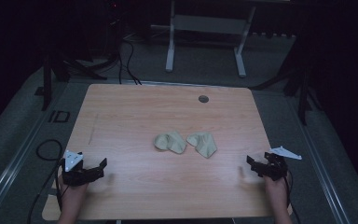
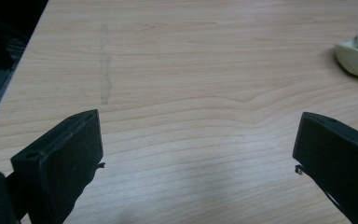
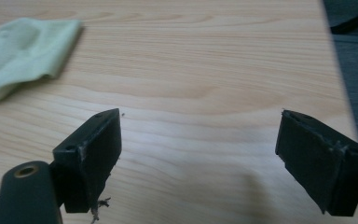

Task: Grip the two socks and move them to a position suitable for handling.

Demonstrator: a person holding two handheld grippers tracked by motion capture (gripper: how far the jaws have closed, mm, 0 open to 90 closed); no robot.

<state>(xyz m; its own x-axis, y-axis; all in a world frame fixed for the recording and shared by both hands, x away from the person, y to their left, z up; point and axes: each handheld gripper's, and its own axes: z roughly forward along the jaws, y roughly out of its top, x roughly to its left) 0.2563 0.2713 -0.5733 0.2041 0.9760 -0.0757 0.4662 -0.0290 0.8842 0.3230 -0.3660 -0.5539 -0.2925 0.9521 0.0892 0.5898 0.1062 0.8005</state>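
Cloths, two crumpled beige pieces, are lying mid-bench: left cloth (image 1: 170, 142) and right cloth (image 1: 203, 143) sitting just beside each other, apart from both tools. Bench (image 1: 135, 116) is carrying nothing else near them besides a small round grommet (image 1: 203, 99) toward its far edge. Left tool (image 1: 95, 169) is hovering at the near left corner, jaws standing wide apart, gripping nothing. Right tool (image 1: 257, 167) is hovering at the near right edge, jaws likewise spread, nothing between them.
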